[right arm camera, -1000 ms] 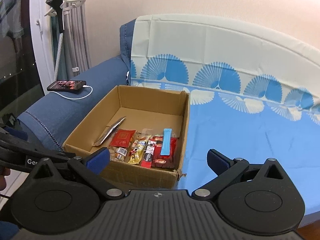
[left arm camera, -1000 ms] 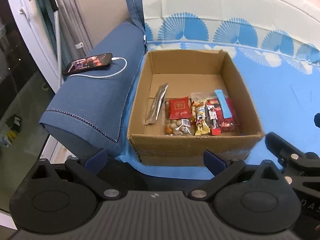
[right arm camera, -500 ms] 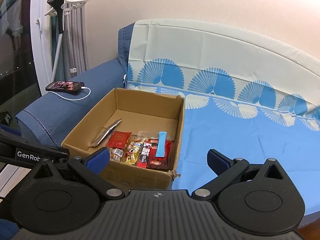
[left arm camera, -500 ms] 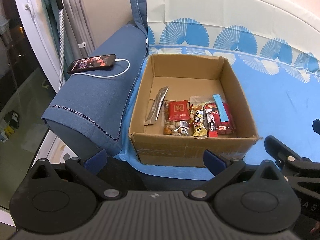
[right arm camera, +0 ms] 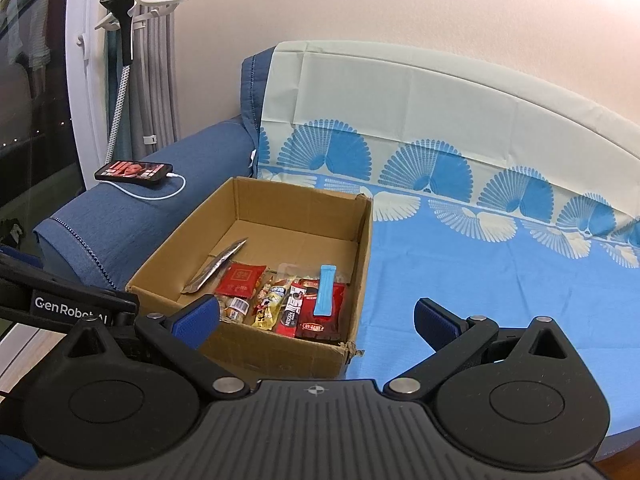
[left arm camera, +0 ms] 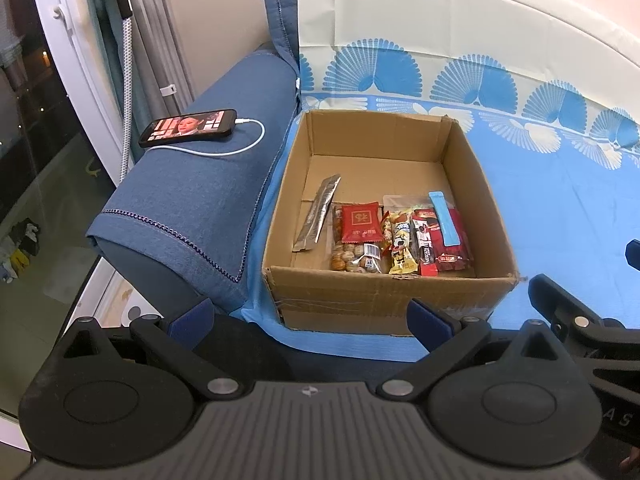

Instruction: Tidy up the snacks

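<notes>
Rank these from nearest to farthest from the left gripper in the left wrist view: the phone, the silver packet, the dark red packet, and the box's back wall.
From the left gripper:
1. Dark red packet, front right of the box.
2. Silver packet, left side of the box floor.
3. Box's back wall, far end.
4. Phone, on the blue armrest, left.

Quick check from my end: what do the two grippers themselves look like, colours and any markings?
Both are matte black plastic. The left gripper and right gripper each have a ribbed body, two round discs, silver pivot screws and blue textured fingertip pads. White "GenRobot.AI" lettering runs along the left one's side. No cables or sleeves show.
</notes>
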`<state>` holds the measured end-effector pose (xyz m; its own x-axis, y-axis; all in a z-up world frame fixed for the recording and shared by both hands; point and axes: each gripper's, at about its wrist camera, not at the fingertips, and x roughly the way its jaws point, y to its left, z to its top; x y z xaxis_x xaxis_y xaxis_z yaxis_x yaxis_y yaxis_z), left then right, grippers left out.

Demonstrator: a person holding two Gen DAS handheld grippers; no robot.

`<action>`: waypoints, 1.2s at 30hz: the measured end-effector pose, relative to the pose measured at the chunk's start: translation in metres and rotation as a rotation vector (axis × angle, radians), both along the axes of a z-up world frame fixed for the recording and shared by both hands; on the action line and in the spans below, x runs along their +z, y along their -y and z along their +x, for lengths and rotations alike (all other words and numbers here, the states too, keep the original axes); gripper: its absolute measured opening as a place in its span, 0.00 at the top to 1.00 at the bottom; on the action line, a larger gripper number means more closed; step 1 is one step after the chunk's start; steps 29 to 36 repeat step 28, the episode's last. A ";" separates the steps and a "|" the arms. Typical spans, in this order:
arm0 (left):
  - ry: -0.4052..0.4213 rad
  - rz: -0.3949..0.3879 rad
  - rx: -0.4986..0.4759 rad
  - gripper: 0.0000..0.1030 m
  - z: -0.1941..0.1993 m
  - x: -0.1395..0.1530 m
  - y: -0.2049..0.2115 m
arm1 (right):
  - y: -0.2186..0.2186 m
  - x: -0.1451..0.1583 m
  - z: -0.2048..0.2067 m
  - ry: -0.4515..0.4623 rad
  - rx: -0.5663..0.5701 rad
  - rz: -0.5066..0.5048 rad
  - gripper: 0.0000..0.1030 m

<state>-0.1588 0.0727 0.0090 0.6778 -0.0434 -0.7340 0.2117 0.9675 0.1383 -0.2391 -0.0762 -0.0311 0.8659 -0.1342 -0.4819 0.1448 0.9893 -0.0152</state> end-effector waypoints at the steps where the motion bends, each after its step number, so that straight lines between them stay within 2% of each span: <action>1: 0.001 0.000 0.001 0.00 0.000 0.000 0.000 | 0.000 0.000 0.000 0.000 0.000 0.000 0.00; 36: 0.000 0.041 -0.001 0.00 0.010 -0.002 0.008 | 0.007 -0.007 0.006 -0.021 0.016 0.023 0.00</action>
